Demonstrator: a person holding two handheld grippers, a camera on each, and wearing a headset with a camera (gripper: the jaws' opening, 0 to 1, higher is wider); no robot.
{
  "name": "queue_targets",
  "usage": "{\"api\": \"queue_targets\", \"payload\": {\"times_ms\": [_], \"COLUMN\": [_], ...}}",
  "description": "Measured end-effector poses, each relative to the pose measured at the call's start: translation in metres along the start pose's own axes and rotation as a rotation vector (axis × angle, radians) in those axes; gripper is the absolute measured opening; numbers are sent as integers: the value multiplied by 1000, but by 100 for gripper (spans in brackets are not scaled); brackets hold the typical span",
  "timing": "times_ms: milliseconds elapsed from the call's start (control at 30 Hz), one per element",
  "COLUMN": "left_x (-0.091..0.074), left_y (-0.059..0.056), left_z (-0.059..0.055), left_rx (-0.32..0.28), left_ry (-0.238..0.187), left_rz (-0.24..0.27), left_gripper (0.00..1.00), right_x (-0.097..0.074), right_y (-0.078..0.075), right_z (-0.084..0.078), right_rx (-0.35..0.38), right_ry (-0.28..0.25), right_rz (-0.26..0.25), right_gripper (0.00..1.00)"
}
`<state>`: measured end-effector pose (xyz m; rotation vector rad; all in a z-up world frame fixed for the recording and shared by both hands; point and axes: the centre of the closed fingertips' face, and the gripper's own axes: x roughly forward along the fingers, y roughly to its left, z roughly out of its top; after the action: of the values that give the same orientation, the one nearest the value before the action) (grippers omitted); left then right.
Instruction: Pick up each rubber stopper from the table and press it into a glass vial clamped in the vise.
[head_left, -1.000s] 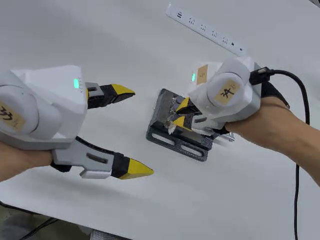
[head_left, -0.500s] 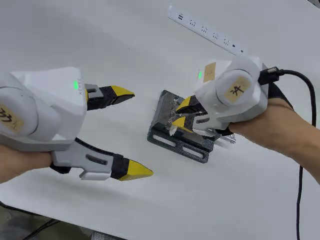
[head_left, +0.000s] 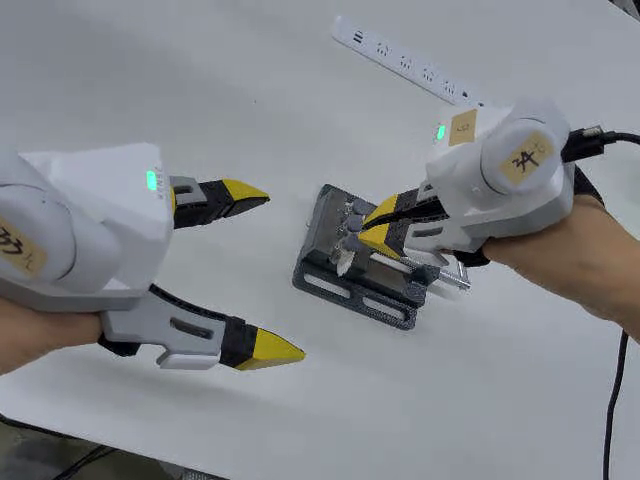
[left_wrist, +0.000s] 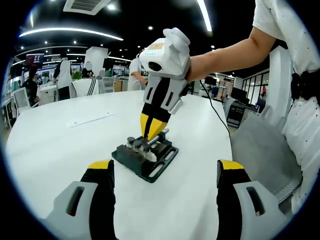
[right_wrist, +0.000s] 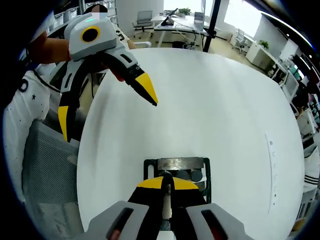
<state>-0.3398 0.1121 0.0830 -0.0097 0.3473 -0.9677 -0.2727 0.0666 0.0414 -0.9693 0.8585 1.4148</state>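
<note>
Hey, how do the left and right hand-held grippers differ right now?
The left hand-held gripper has its jaws spread wide; the right hand-held gripper has them closed together. The left hangs over bare table beside the vise; the right points its tips at the vise's top. Both have white bodies and yellow tips.

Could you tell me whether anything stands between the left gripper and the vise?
Nothing on the table does: bare table lies between the open left gripper and the vise. The right gripper, shut, hangs over the vise from the far side, its tips just above the vials, so the approach from above is taken.
</note>
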Motion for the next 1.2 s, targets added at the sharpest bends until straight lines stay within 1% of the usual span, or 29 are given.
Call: {"api": "queue_targets", "payload": {"times_ms": [200,533,700,867,1033,1200], "left_x": [0,0,0,0,1,2], "left_y": [0,-1,-2,-2,-3,-2], "left_z": [-1,-2,-3,-5,-5,-4], "left_rx": [-1,-6,-5,-6,-9,-10], "left_ry": [3,1,4,8,5,-1], "left_rz": [-1,-5,-7,-8,-8,-9], "left_gripper": [84,83,84,83,83,83], "right_x": [5,8,11,10,11,12], "right_y": [2,2,3,4,5,5], "right_z": [-3,-3,-5,-4,-3,-3], "right_rx": [2,10,6,14,-7,10], "right_ry": [6,2,15,13,31,30], "right_rz": [8,10,16,24,29,29], "right_gripper": [0,0,0,0,0,0]}}
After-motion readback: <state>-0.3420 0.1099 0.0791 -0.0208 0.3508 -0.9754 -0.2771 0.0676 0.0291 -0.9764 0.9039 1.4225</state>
